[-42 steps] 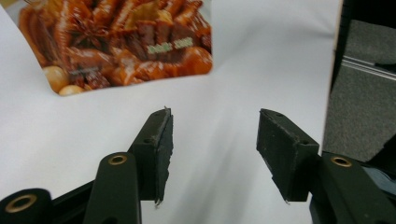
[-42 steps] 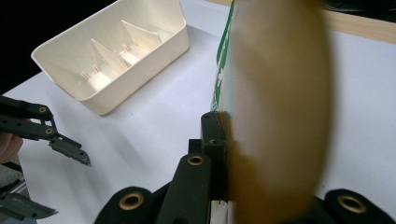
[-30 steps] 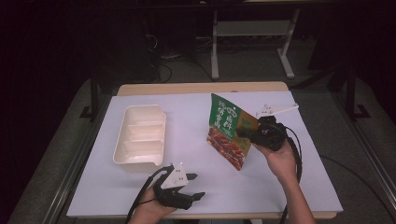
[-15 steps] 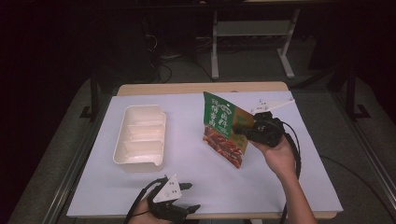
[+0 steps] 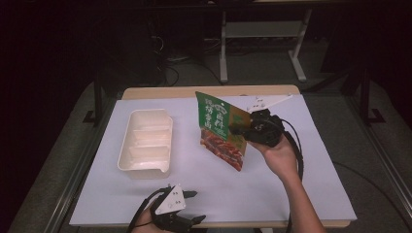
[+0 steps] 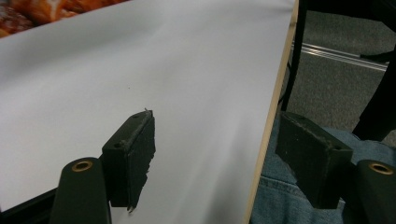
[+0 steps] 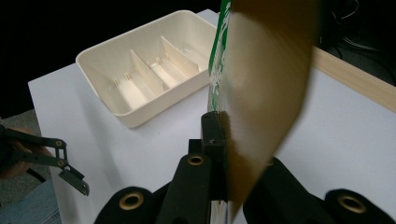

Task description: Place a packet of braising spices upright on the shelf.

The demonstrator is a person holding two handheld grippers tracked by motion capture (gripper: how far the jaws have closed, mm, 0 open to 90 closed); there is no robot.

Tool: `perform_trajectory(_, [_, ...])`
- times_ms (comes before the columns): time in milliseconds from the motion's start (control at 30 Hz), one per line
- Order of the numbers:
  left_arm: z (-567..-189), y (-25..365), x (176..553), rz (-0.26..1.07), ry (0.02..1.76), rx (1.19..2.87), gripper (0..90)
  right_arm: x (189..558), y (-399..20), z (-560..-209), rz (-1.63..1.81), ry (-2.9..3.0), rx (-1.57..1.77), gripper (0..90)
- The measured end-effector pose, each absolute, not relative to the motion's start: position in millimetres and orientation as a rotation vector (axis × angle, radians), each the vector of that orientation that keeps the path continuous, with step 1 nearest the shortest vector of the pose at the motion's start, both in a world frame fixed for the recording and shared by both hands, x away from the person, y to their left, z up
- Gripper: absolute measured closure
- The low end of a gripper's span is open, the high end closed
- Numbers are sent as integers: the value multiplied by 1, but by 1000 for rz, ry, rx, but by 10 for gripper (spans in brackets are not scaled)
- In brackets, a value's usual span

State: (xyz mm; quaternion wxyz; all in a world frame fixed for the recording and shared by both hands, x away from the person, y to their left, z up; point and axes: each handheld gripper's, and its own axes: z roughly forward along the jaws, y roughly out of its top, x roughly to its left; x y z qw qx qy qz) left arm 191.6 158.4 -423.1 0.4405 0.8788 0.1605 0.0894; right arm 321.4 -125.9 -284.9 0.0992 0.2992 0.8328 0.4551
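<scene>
Tray [image 5: 145, 145] compartments seemingly bare; right tool [image 5: 243, 131] clamps the pouch [image 5: 221, 128], left tool [image 5: 187, 206] gapes wide.

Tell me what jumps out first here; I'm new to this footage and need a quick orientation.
The green and red snack pouch stands out most, lifted off the white table at centre, pinched at its edge by the right gripper. Left of it lies an empty cream tray with dividers. The left gripper rests open at the table's near edge, holding nothing.
</scene>
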Motion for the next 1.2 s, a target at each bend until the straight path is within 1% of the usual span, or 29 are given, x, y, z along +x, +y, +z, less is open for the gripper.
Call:
perform_trajectory(500, [-427,163,192,234,387,2169,273,345,-72,-256,1377,2504,733,900])
perform_trajectory(700, [-428,166,192,215,409,2155,271,355,-55,-251,1405,2510,668,900])
perform_trajectory(833, [-428,167,193,228,402,2152,271,360,-48,-249,1419,2513,644,900])
perform_trajectory(1200, [-428,169,192,214,396,2152,264,372,-14,-247,1469,2519,556,900])
